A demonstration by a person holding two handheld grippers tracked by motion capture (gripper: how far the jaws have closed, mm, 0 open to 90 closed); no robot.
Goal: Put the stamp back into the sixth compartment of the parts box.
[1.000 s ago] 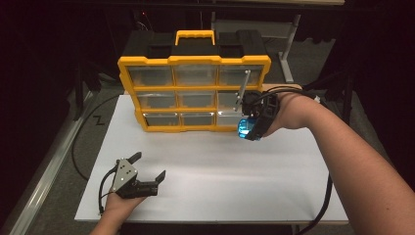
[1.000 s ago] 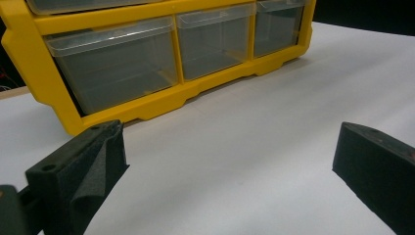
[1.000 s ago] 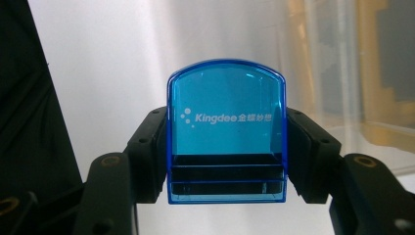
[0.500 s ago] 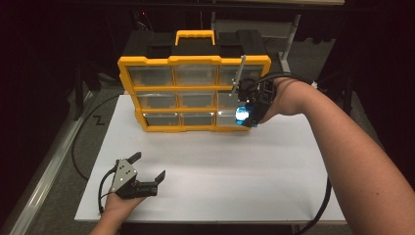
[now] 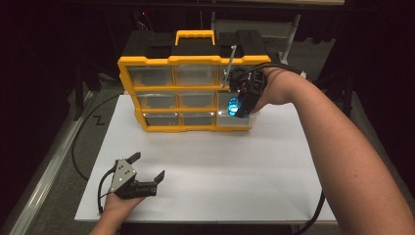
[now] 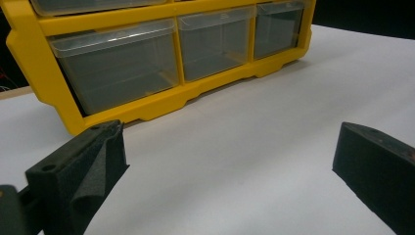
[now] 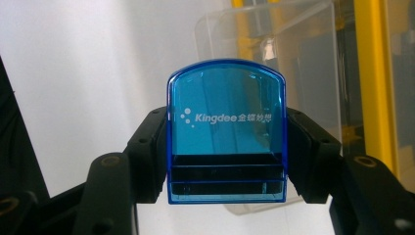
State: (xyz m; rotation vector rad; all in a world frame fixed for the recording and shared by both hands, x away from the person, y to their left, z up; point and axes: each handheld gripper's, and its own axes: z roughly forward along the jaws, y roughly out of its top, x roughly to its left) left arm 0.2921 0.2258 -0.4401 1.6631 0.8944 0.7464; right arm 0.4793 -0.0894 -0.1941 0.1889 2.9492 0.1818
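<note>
My right tongs (image 7: pixel 226 161) clamp the blue case (image 7: pixel 226 132) over the pulled-out drawer (image 5: pixel 235 120) at the organizer's (image 5: pixel 147 61) lower right corner; I lower squarely before releasing. Left tongs (image 5: pixel 147 169) rest agape, empty.

A drawer cabinet (image 5: pixel 193 93) stands upright at the back of the worktop (image 5: pixel 220 171), its drawer fronts facing the person, and its bottom right drawer (image 5: pixel 235 120) is pulled out forward of the others. The right gripper (image 5: pixel 240 98) hangs just above that open drawer, at the cabinet's right column, with a small plastic box (image 7: pixel 226 132) clamped between its jaws; in the right gripper view the box seems to sit over the drawer's mouth, though whether they touch cannot be told. The left gripper (image 5: pixel 142 178) rests at the front left of the worktop, well apart from the cabinet, its jaws spread wide and pointing toward the bottom row.
</note>
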